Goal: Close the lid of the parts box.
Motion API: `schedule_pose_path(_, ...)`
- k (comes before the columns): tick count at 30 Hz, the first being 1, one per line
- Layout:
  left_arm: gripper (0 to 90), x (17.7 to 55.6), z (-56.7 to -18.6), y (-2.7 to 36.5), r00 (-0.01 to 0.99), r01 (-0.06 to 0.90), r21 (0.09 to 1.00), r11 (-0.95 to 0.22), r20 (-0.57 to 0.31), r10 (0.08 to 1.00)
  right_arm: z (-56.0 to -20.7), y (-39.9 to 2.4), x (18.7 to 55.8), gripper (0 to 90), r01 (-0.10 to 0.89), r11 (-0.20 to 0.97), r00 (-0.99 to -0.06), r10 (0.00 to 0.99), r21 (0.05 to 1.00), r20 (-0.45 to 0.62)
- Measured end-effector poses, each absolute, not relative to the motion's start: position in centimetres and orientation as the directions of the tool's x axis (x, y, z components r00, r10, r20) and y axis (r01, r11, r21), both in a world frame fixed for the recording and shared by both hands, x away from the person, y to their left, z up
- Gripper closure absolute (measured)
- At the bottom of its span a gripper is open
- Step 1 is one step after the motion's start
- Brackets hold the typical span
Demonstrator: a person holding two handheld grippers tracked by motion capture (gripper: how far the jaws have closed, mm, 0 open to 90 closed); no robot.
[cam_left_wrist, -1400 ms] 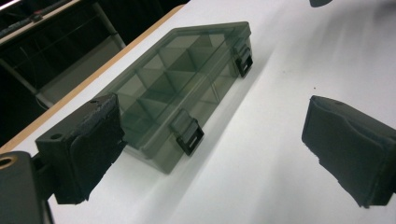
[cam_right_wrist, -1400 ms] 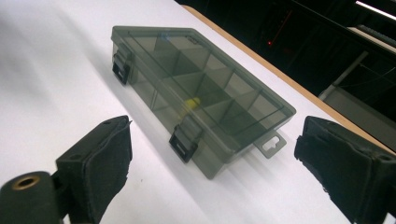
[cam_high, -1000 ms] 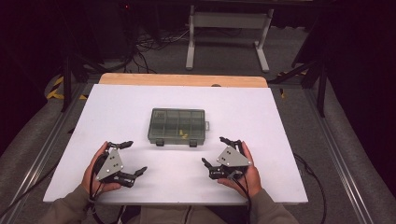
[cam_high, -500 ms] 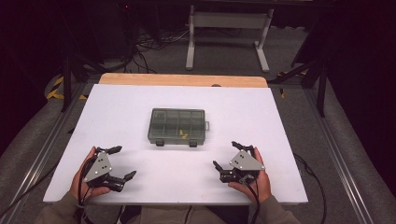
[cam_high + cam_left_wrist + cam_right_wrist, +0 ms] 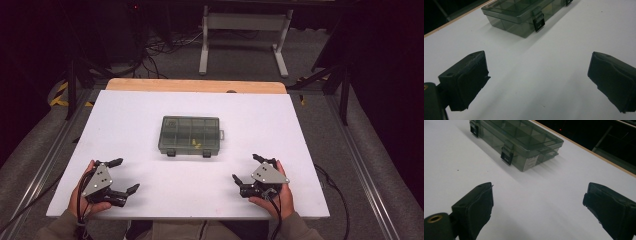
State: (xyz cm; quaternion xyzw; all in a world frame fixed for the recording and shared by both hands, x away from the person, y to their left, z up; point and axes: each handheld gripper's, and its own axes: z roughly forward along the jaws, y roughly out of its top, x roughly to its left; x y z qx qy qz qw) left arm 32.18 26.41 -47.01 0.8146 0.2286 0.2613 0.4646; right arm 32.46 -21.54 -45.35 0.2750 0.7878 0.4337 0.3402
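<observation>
High view. A white bench [image 5: 150, 115] carries a smoky-grey, translucent compartment box [image 5: 190, 135] at its centre, lid closed, with two dark latches on its near edge and a small tab on its right side. Small yellow pieces show through the lid near the box's near-right compartments; what they are cannot be told. The left tool [image 5: 119, 175] rests at the near left of the bench, held in the person's left hand [image 5: 85, 200]; its two black jaws are spread wide and hold nothing. The right tool [image 5: 247, 167] rests at the near right, held in the right hand [image 5: 275, 197]; its jaws are likewise spread wide and empty. Both tools lie well apart from the box, one to each side of it and nearer the person. A wooden strip [image 5: 195, 86] borders the far edge of the bench.

Left gripper view. The left tool [image 5: 536, 82] has both jaws parted widely over bare white bench, with nothing between them. The compartment box [image 5: 524, 15] lies farther off, at upper centre, a dark latch [image 5: 539, 22] facing the camera.

Right gripper view. The right tool [image 5: 537, 210] shows the same wide, empty spread. The compartment box [image 5: 516, 140] lies beyond, at upper left, with two latches and a pale label [image 5: 530, 163] on its side wall.
</observation>
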Motion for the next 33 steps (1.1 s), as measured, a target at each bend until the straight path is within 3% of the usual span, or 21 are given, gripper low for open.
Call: schedule_pose_path(33, 4.1, 33.02, -46.92, 26.13, 0.759, 0.126, 0.880, -0.458, 0.211, 0.615, -44.79, -21.45, 32.21, 9.0, 0.133, 0.472, -0.621, 0.725, 0.872, -0.297)
